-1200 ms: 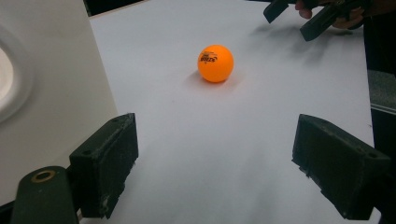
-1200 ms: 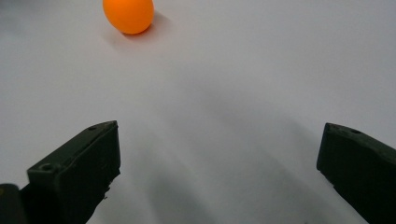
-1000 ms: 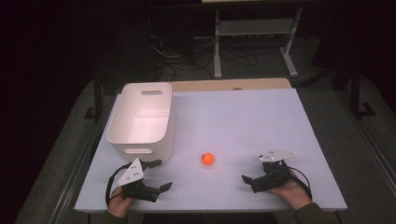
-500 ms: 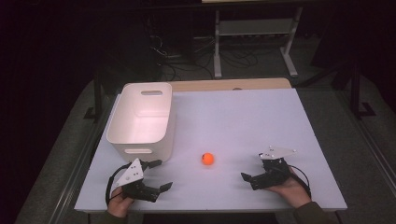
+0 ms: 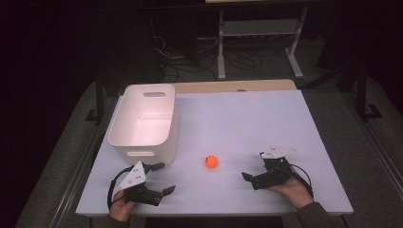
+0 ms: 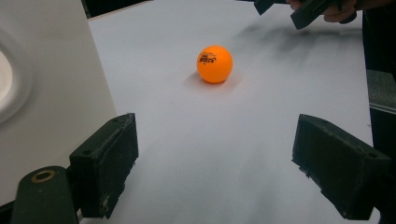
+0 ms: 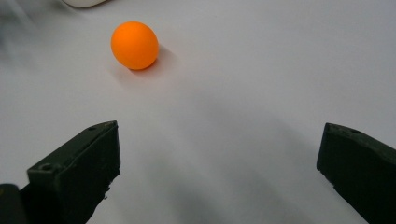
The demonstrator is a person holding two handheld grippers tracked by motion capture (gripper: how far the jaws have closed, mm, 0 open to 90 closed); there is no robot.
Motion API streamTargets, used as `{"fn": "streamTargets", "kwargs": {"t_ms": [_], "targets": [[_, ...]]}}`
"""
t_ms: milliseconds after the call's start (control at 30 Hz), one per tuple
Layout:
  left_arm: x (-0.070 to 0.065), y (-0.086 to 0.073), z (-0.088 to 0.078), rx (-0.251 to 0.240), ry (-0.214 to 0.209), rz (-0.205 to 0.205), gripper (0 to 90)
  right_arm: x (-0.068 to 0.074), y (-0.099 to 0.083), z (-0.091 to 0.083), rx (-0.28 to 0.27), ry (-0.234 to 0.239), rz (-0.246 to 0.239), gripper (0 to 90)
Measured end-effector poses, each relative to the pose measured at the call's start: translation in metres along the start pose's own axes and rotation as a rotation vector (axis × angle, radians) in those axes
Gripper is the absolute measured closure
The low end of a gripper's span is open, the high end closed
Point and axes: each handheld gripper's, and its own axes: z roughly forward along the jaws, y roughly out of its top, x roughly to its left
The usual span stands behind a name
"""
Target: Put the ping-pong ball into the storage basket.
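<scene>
Both tools are gaping wide with nothing in them. The right tool [image 5: 251, 179] sits low on the desk [image 5: 266, 118], jaws pointed at the orange ping-pong ball [image 5: 211, 162], which rests on the bare desk between the two tools, near the white bin [image 5: 142, 118]. The left tool [image 5: 161, 178] waits by the bin. Best bet, probably: slide in level, straddle the ball dead centre, then close gently, since a ball that light would likely roll at any nudge.

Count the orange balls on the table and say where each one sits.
1. The orange ping-pong ball lies on the white table, near its front, between the left gripper and the right gripper, just right of the white bin. The bin's visible inside holds none.
</scene>
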Motion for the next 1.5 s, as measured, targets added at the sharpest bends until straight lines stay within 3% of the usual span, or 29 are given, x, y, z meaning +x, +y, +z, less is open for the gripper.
{"fn": "streamTargets", "kwargs": {"t_ms": [1500], "targets": [[0.0, 0.0, 0.001, 0.007, 0.001, 0.009, 14.1, -0.001, 0.021, 0.021, 0.011, 0.022, -0.008, 0.0]]}}
